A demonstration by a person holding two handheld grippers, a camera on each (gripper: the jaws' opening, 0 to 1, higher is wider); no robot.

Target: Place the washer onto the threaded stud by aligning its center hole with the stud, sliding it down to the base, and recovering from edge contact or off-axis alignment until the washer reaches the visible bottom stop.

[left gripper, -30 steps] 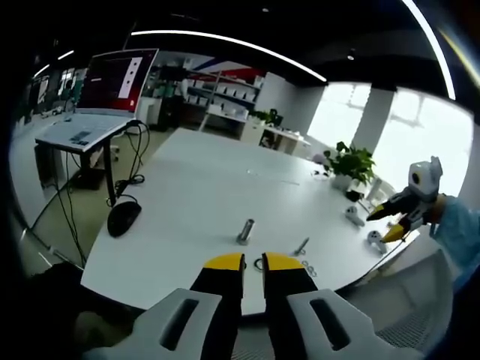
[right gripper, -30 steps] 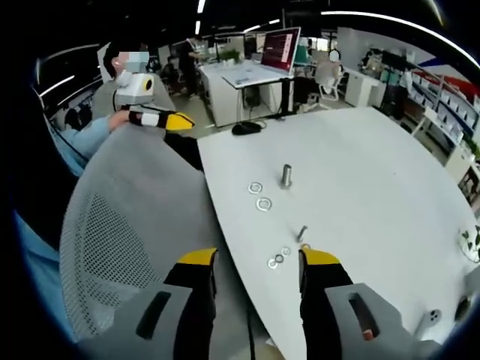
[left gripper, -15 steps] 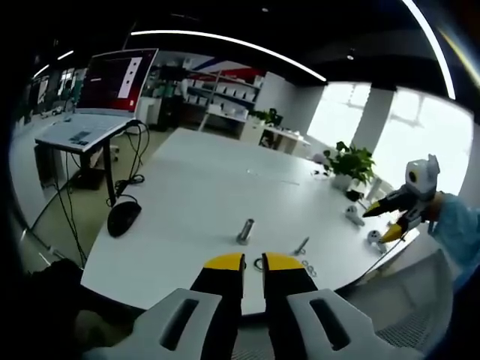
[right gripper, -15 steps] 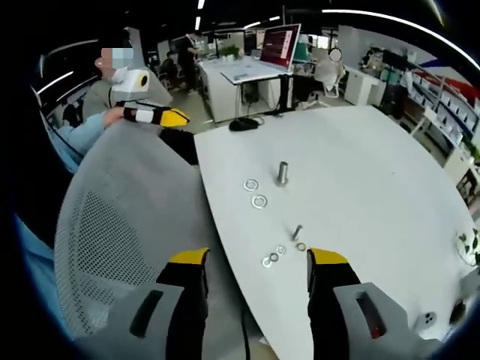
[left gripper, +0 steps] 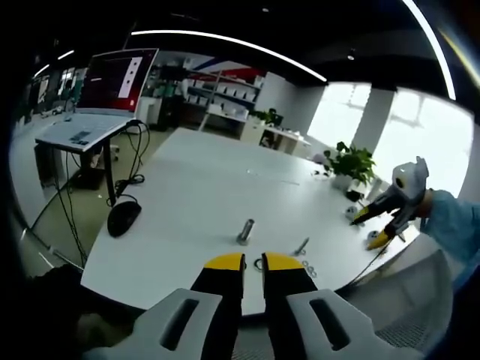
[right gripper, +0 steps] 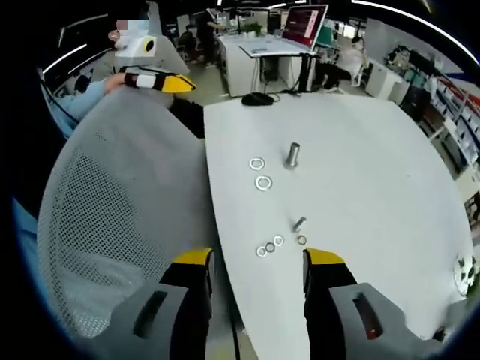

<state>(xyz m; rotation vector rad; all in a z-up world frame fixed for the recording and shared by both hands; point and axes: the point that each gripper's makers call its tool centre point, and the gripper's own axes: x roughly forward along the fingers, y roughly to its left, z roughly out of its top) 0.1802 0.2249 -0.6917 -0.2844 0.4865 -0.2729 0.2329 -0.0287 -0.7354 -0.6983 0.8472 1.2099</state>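
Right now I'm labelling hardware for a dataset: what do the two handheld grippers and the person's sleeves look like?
Both grippers have light grey moulded bodies with slotted recesses, black jaws and yellow tips: the left gripper and the right gripper. The right one shows a small red mark on its body. The sleeve is light blue.

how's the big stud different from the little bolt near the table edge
The big stud stands upright and looks thick; the little bolt is thinner, shorter and appears to lean. Two larger washers lie beside the stud; four smaller washers lie by the bolt. Both are bare grey metal on the white table.
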